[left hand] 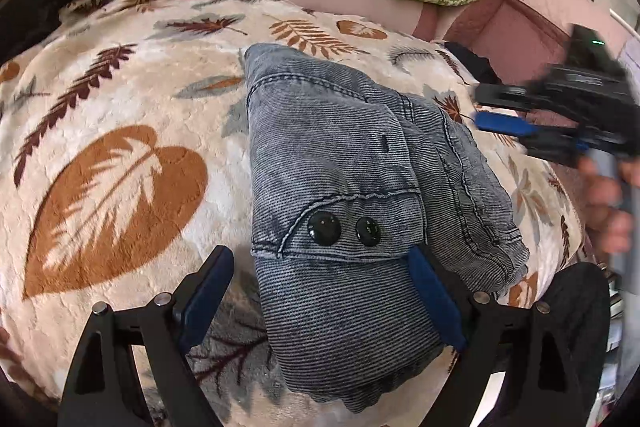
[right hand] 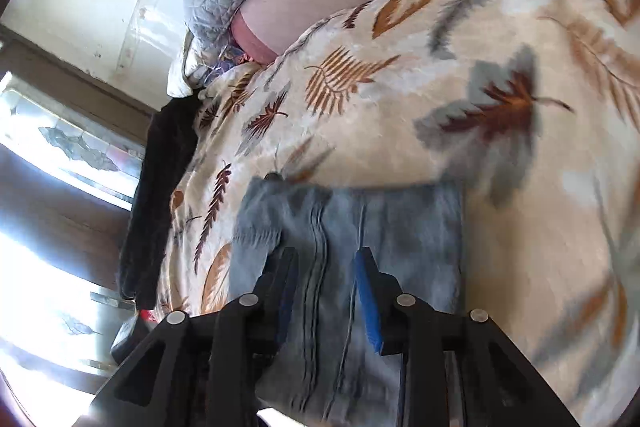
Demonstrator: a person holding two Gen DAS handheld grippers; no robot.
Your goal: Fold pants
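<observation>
Your grey-blue corduroy-ribbed denim pants [left hand: 352,187] lie bunched in a compact bundle at the centre of the left wrist frame, on the cream plush bedspread with rust and grey leaf prints [left hand: 120,107], and the two black buttons [left hand: 340,229] at the waistband face up. Your left claw [left hand: 324,291] is spread wide at the bottom of the frame, its blue pads straddling the near end of the bundle with nothing held. Your right claw [right hand: 326,291] hangs over the pants [right hand: 352,247] at the bottom centre of its own frame, jaws part-open around a seam; the blur keeps me from saying whether the fingers touch cloth, but they are not clamped on it. In the left view that right claw [left hand: 532,131] shows at the right edge, just beside the bundle. By my reading the folding is nearly done and you're at the tidy-up step: the right-hand layers look rumpled and overhang. The next move calls for a pinch on that loose edge, then a flat tuck over the stack.
</observation>
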